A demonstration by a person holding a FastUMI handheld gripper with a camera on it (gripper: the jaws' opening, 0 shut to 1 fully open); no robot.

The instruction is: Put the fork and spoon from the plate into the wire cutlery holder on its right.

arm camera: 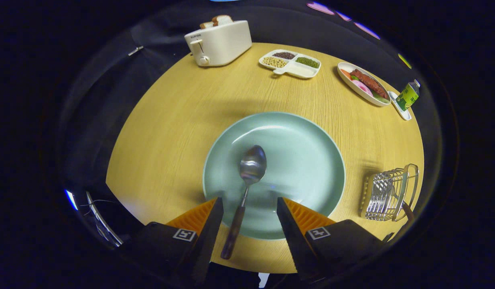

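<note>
Spoon on plate between spread gripper fingers

Counts: one spoon (247, 188), one pale green plate (307, 160), one wire cutlery holder (388, 194), one toaster (218, 43), one divided tray (290, 63), one oval dish (362, 84), one small bottle (408, 94), all on a round wooden table (171, 132). The gripper (249, 208) occupies the bottom centre of the frame, its two orange-faced fingers (207, 212) set wide apart and pressing on nothing.

The spoon lies in the gap between the fingers. Its bowl rests on the plate, just ahead of the fingertips, at the centre of the frame; its dark handle runs back between the fingers, crosses the near rim of the plate, and ends over the bare table at lower centre. The handle passes closer to the left finger than to the right; whether it touches that finger cannot be told.

The wire cutlery holder stands at the lower right of the frame, beside the plate and apart from its rim. A dark handle shows at its near side; what it belongs to cannot be told.

Containers at the top of the frame: the toaster, upper left, holds slices of bread (217, 20) in its slots. The divided tray, upper centre, carries dark, pale and green grains in three compartments. The oval dish, upper right, holds mixed food, and the bottle stands just beside it on a small white tray (400, 108).
</note>
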